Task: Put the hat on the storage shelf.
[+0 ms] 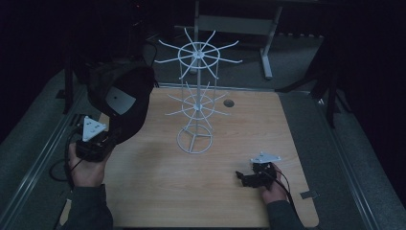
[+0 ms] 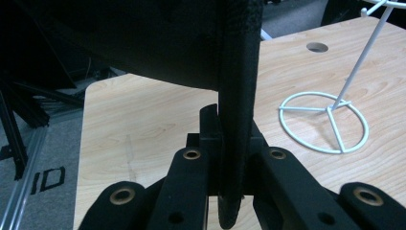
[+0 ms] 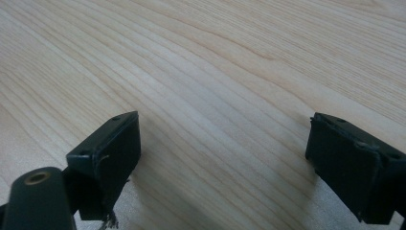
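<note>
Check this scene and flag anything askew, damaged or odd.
Nothing stands out. The white wire rack stands upright on the table. The left gripper holds a black cap by its edge, clear of the rack. The right gripper is open over bare wood.

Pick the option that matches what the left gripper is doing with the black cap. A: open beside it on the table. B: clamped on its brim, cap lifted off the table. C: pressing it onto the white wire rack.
B: the left gripper has its jaws closed on the brim of the black cap, held above the wooden table, apart from the white wire rack.
</note>
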A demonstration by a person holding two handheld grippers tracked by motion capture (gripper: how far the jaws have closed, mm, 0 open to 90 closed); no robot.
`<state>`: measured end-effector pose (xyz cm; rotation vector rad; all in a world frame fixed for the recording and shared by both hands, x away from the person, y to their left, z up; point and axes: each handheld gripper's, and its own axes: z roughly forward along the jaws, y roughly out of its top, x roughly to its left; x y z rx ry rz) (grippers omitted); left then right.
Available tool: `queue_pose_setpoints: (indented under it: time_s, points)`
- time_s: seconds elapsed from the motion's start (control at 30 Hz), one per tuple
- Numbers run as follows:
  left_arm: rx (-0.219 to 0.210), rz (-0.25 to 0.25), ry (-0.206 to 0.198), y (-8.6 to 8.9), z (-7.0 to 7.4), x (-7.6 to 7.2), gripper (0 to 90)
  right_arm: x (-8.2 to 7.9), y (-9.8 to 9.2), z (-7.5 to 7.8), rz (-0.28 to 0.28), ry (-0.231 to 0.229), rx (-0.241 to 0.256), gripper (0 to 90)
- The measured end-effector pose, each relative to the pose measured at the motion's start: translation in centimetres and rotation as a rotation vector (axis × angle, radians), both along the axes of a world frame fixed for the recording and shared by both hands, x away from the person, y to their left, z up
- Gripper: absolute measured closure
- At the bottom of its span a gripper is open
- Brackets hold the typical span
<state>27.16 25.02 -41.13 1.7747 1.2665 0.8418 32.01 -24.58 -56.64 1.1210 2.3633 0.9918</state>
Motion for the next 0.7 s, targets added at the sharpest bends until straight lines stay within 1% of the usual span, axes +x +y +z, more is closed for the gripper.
queue_pose_setpoints:
  time_s: [0.33, 0.4, 0.7]
  points:
    - [-0.004, 0.003, -0.007, -0.17, 0.47, 0.11, 86.5, 0.00, -0.01, 0.00, 0.001, -0.001, 0.000, 11.7]
    - [-0.013, 0.000, -0.008, -0.18, 0.54, 0.15, 86.5, 0.01, -0.01, 0.00, 0.001, -0.001, 0.000, 11.7]
    - [-0.020, 0.000, -0.011, -0.33, 0.81, 0.32, 86.5, 0.00, 0.00, 0.00, 0.001, -0.001, 0.000, 11.7]
